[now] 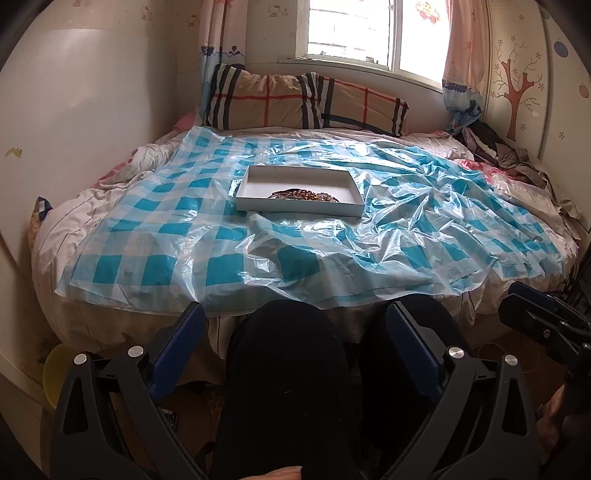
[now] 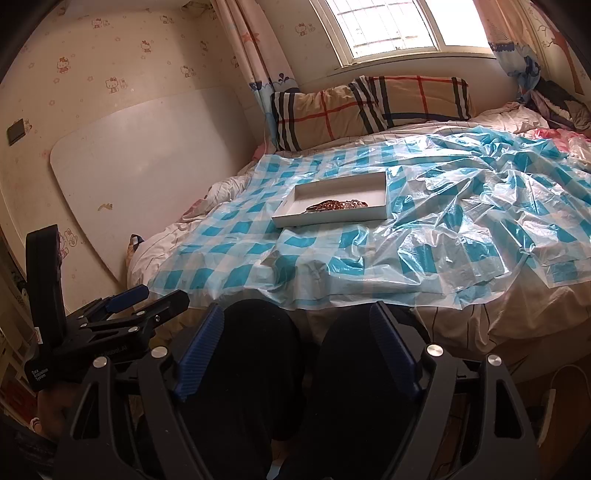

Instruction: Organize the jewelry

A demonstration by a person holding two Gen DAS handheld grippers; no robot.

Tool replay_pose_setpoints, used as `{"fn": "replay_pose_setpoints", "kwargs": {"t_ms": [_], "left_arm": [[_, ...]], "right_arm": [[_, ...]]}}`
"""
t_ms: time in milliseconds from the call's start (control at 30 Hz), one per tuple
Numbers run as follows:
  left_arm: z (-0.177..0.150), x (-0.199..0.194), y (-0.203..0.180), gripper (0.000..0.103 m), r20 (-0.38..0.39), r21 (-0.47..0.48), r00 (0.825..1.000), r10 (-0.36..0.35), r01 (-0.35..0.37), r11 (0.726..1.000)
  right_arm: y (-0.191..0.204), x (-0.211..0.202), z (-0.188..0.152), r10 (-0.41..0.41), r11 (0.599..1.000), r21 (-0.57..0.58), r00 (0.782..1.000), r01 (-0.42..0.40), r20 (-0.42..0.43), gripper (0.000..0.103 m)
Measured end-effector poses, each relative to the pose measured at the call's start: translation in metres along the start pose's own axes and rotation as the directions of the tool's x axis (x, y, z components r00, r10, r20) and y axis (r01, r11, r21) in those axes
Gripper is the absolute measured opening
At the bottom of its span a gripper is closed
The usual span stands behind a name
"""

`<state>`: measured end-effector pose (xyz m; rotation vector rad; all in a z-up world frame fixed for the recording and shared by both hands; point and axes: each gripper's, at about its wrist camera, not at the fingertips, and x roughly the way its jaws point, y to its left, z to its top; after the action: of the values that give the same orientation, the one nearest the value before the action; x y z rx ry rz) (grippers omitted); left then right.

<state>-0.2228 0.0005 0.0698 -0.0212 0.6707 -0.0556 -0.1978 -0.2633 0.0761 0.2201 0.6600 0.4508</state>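
1. Left claw (image 1: 295, 328): open, empty, low at near edge of bed (image 1: 110, 314), above dark-clad knees (image 1: 291, 369).
2. White tray (image 1: 258, 175) mid-bed on blue checked plastic sheet (image 1: 166, 229); beaded jewelry (image 1: 306, 195) heaped inside against near wall.
3. Right claw (image 2: 297, 325): open, empty, well apart from tray.
4. Plaid pillows (image 1: 280, 99) far, under window (image 1: 369, 33).
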Motion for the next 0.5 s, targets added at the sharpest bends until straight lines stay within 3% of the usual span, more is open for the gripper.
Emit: {"fn": "replay_pose_setpoints", "kwargs": {"t_ms": [500], "left_arm": [[-0.0001,0.0015,-0.0002,0.095,-0.005,0.0,1.0,0.003,-0.003,1.0]], "right_arm": [[-0.0009,0.0001,0.0007,0.0,1.0,-0.002,1.0,0.0,-0.001,0.082]]}}
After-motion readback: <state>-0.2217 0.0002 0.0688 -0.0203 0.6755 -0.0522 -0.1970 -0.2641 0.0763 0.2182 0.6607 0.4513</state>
